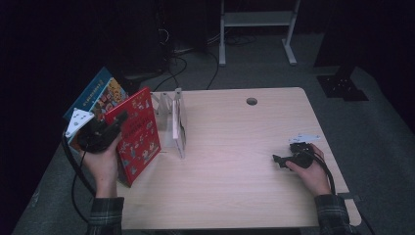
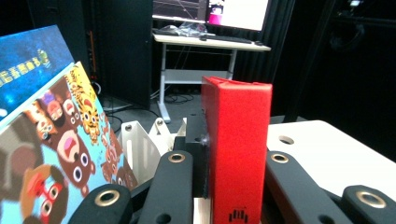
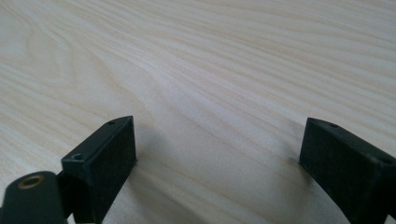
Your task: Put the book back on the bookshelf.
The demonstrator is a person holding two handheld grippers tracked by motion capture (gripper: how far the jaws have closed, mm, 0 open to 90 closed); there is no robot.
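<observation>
Left gripper (image 1: 117, 128) is clamping a red book (image 1: 138, 134) by its spine edge, holding it upright at the tabletop's (image 1: 244, 161) left edge, just beside a white rack (image 1: 177, 122). Behind it, a blue book (image 1: 100, 95) is leaning, its cover showing cartoon animals. Right gripper (image 1: 280, 160) is resting on the tabletop at the far right, jaws standing wide with nothing between them. Judgement: the red book is heading for the rack. Good practice is keeping the book vertical, lining its lower edge with a free slot, lowering it squarely and avoiding a knock against the blue book.
</observation>
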